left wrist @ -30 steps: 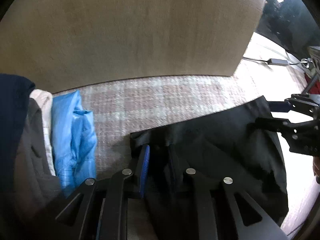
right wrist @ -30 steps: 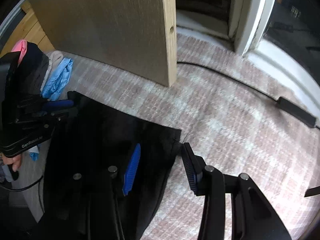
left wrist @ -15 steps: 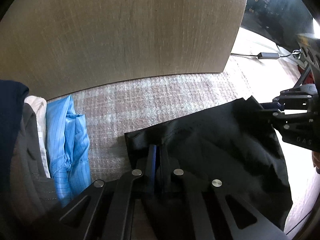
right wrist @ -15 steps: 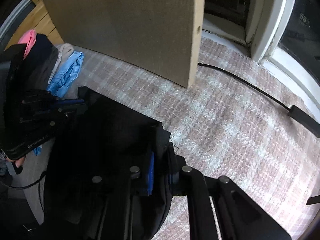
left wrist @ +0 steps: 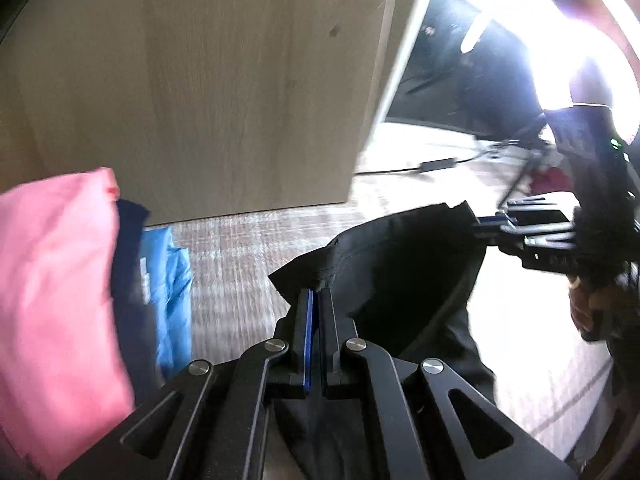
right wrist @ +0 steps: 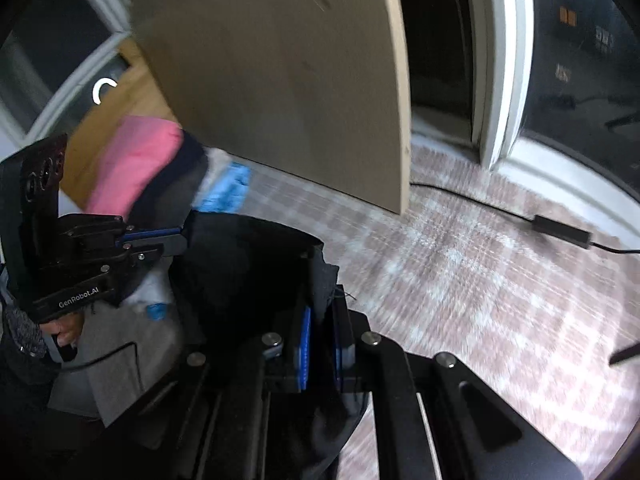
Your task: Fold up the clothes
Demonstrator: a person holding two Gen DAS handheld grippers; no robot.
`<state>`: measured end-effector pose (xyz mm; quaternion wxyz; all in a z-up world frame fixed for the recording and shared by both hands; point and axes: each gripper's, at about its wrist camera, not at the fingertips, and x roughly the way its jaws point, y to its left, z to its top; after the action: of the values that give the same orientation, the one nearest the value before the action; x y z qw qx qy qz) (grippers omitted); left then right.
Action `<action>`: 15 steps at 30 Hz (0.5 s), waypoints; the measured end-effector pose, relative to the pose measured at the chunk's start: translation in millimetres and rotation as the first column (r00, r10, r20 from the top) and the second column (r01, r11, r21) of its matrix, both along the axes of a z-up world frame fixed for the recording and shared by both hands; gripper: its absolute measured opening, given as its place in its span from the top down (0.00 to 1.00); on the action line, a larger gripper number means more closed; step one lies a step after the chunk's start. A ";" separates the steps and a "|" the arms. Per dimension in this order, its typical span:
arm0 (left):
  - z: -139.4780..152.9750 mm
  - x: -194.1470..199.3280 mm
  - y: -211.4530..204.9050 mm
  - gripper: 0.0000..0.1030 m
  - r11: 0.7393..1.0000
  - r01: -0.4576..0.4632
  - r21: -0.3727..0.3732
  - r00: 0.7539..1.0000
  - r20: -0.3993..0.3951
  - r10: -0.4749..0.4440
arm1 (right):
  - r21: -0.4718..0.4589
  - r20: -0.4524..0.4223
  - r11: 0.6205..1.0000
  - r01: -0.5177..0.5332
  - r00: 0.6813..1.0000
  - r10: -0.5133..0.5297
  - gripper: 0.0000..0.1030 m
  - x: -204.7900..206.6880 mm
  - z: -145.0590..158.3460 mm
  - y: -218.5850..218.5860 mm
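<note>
A black garment (left wrist: 400, 264) hangs between my two grippers, lifted off the checked surface. My left gripper (left wrist: 316, 296) is shut on its left corner; it also shows in the right wrist view (right wrist: 176, 238). My right gripper (right wrist: 322, 316) is shut on the other corner of the black garment (right wrist: 248, 264); it also shows in the left wrist view (left wrist: 486, 224). The cloth sags between the two grips and its lower part is hidden behind the gripper bodies.
A pile of clothes lies at the left: a pink piece (left wrist: 52, 280), a dark navy one (left wrist: 128, 264) and a light blue one (left wrist: 172, 280). A wooden panel (left wrist: 208, 80) stands behind. A black cable with an adapter (right wrist: 560, 228) crosses the checked surface (right wrist: 460, 280).
Both grippers have closed on the garment's corners and lifted it off the surface. The views have tilted up, and the pink piece has come into sight.
</note>
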<state>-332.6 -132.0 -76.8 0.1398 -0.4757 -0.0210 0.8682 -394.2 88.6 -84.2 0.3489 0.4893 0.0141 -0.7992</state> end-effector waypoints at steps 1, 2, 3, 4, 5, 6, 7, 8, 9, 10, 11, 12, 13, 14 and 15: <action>9.6 13.7 -1.2 0.98 1.000 0.012 0.009 1.000 -0.014 -0.012 | -0.013 -0.015 1.000 -0.008 1.000 0.008 0.92 15.8 14.6 5.3; 20.0 31.5 -3.4 0.98 0.999 0.028 0.022 0.999 -0.026 -0.028 | -0.023 -0.025 1.000 -0.014 1.000 0.013 0.92 29.6 27.0 11.2; 27.8 47.7 -4.7 0.98 0.999 0.045 0.029 0.998 -0.037 -0.044 | -0.029 -0.037 0.999 -0.016 0.999 0.015 0.92 43.6 34.5 14.5; 32.3 63.8 -5.3 0.98 0.997 0.067 0.029 0.997 -0.045 -0.065 | -0.034 -0.048 0.999 -0.025 0.999 0.024 0.92 63.7 44.2 19.7; 34.8 80.1 -3.8 0.98 0.996 0.089 0.030 0.995 -0.049 -0.087 | -0.036 -0.053 0.999 -0.033 0.998 0.031 0.92 79.8 49.6 20.2; 36.0 95.2 -0.1 0.98 0.994 0.107 0.033 0.993 -0.047 -0.105 | -0.036 -0.052 0.999 -0.039 0.998 0.037 0.92 99.5 53.9 22.6; 37.1 110.4 3.5 0.98 0.991 0.125 0.037 0.991 -0.045 -0.123 | -0.035 -0.051 0.998 -0.045 0.998 0.043 0.92 121.5 58.5 26.6; 38.3 125.5 7.2 0.98 0.989 0.142 0.041 0.989 -0.043 -0.141 | -0.029 -0.051 0.998 -0.051 0.997 0.049 0.92 140.0 60.3 28.6; 38.0 139.9 10.5 0.98 0.986 0.159 0.044 0.987 -0.040 -0.157 | -0.017 -0.056 0.998 -0.054 0.997 0.053 0.92 156.8 59.8 29.9; 34.4 153.0 14.3 0.98 0.983 0.176 0.044 0.984 -0.033 -0.175 | -0.003 -0.062 0.998 -0.056 0.997 0.056 0.92 173.6 58.9 31.3; 28.9 165.4 18.8 0.98 0.980 0.197 0.043 0.980 -0.023 -0.196 | 0.008 -0.063 0.999 -0.054 0.997 0.054 0.92 189.6 55.0 33.0; 24.4 177.5 22.6 0.98 0.976 0.215 0.043 0.977 -0.014 -0.215 | 0.017 -0.062 0.999 -0.049 0.997 0.050 0.92 205.2 50.0 34.8; 19.3 189.1 25.2 0.98 0.972 0.230 0.045 0.973 -0.003 -0.230 | 0.027 -0.060 0.999 -0.045 0.997 0.047 0.92 220.9 44.9 36.6; 12.5 200.7 27.6 0.98 0.969 0.242 0.048 0.970 0.011 -0.243 | 0.032 -0.052 0.999 -0.038 0.998 0.040 0.92 231.5 38.0 38.6; 5.8 212.3 30.1 0.98 0.966 0.255 0.050 0.966 0.024 -0.256 | 0.035 -0.040 0.999 -0.030 0.999 0.032 0.92 240.3 30.4 40.7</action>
<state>-120.4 -101.9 -71.0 0.2611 -0.4843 0.0181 0.8348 -154.0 129.3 -53.8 0.3524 0.4784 0.0424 -0.8032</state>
